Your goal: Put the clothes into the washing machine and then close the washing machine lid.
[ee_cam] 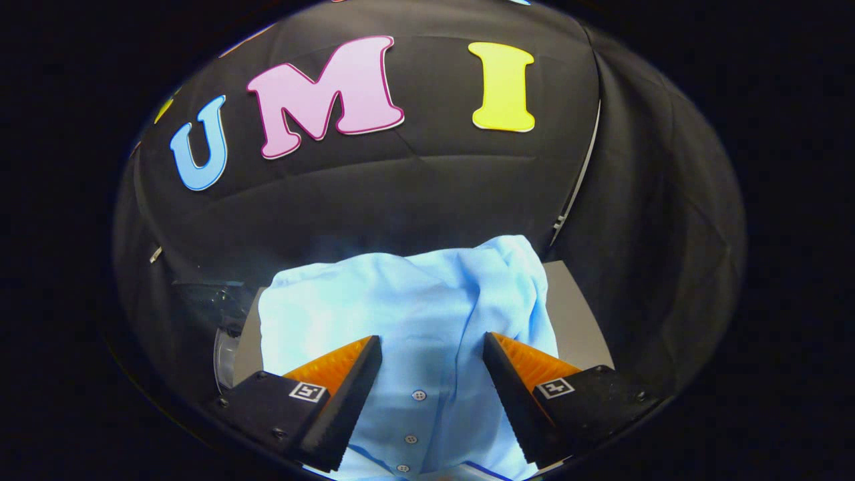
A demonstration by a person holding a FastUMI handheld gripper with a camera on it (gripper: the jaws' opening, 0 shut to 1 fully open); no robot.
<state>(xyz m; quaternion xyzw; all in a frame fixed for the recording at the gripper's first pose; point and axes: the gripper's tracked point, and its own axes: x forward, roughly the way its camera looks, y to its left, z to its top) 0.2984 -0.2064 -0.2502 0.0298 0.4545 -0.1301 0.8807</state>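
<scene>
A light blue buttoned shirt lies crumpled over the grey top of the washing machine, covering most of it. My gripper hovers just above the shirt with its two fingers spread wide apart. The cloth lies between and beyond the fingers, and neither finger presses on it. A row of small buttons runs down the shirt between the fingers. The machine's opening and lid are hidden under the cloth.
A rounded clear or white part of the machine peeks out beside the shirt, next to one finger. The booth's black cloth wall rises close behind the machine, with a pale strip running down one fold.
</scene>
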